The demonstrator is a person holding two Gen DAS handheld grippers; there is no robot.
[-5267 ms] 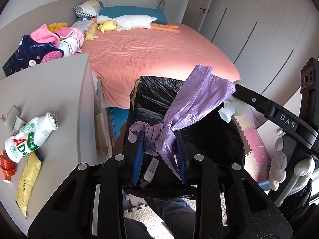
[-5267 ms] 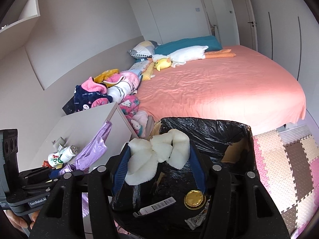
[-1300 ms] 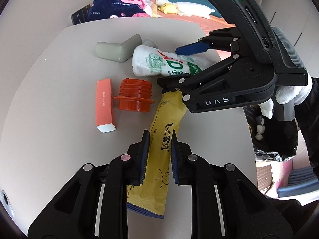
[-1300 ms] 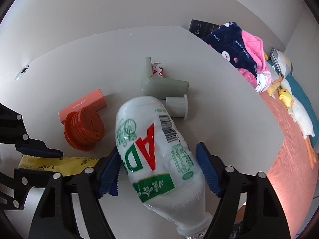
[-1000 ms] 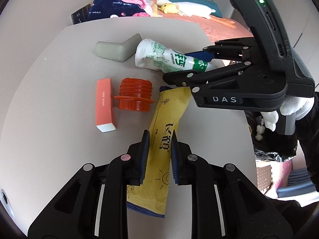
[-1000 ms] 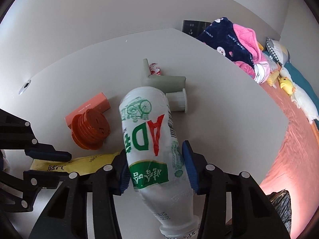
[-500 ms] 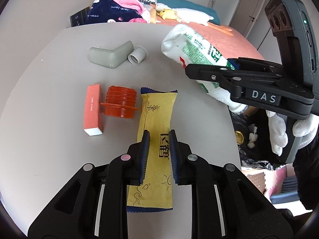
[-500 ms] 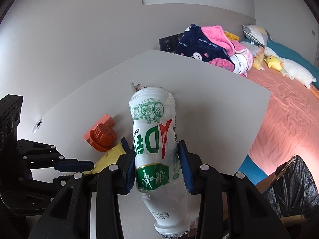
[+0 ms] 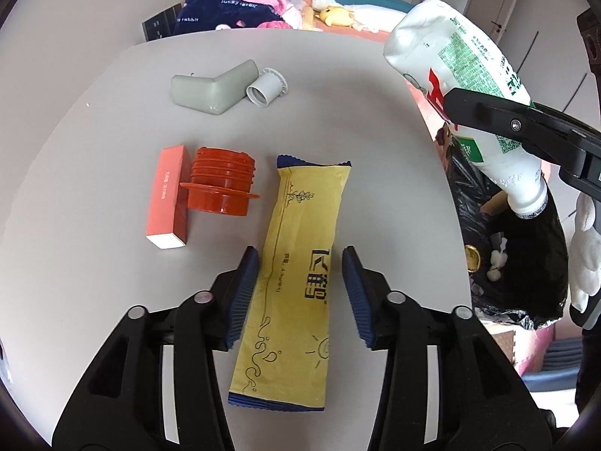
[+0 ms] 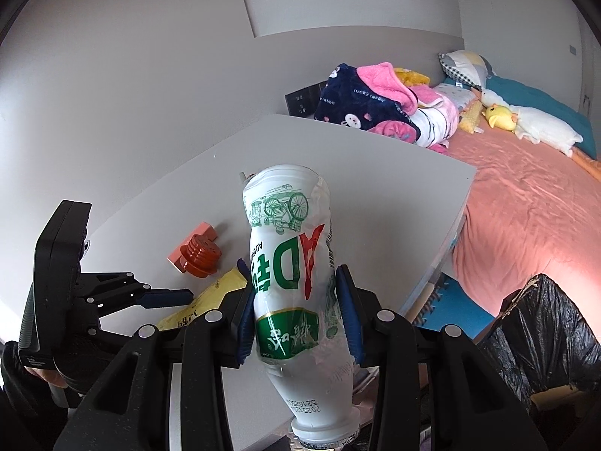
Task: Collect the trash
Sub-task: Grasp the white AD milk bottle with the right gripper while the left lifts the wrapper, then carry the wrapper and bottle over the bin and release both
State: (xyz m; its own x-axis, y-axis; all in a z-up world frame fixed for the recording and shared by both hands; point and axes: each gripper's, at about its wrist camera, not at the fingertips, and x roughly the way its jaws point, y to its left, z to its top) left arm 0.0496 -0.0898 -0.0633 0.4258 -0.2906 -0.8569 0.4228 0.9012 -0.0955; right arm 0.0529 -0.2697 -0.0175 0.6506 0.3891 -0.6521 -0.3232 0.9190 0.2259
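Observation:
My left gripper is open, its jaws on either side of a flat yellow wrapper that lies on the grey table. My right gripper is shut on a white plastic bottle with green and red print, held neck down in the air beyond the table's right edge. The bottle also shows in the left wrist view, above a bin lined with a black bag. The bin shows at the lower right of the right wrist view.
On the table lie an orange box, a red ribbed cap, a grey angled piece and a small white ring. A bed with a pink sheet and piled clothes stands beyond the table.
My left gripper's jaws have opened wide around the yellow wrapper. My right gripper has carried the bottle up and away from the table, toward the bin.

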